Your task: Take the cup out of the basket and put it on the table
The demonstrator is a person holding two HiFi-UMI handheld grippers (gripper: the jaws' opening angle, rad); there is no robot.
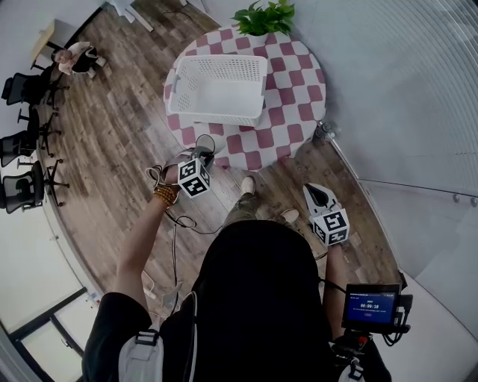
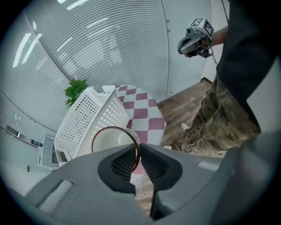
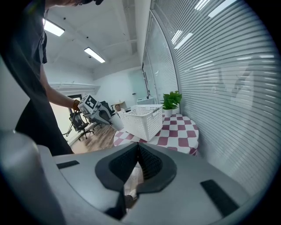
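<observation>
A white cup with a dark red rim (image 2: 110,139) is pinched by its rim in my left gripper (image 2: 139,147), which is shut on it. In the head view the cup (image 1: 204,144) hangs at the near left edge of the round checkered table (image 1: 287,82), just in front of the white perforated basket (image 1: 220,88), outside it. My left gripper (image 1: 203,155) sits right behind the cup. My right gripper (image 1: 317,192) is held low at the right, over the wooden floor and away from the table. Its jaws (image 3: 137,147) are shut with nothing between them.
A potted plant (image 1: 263,18) stands at the table's far edge. A curved wall of blinds (image 1: 403,82) runs along the right. Office chairs (image 1: 22,142) and a seated person (image 1: 77,57) are far left. A small screen (image 1: 370,306) is mounted at bottom right.
</observation>
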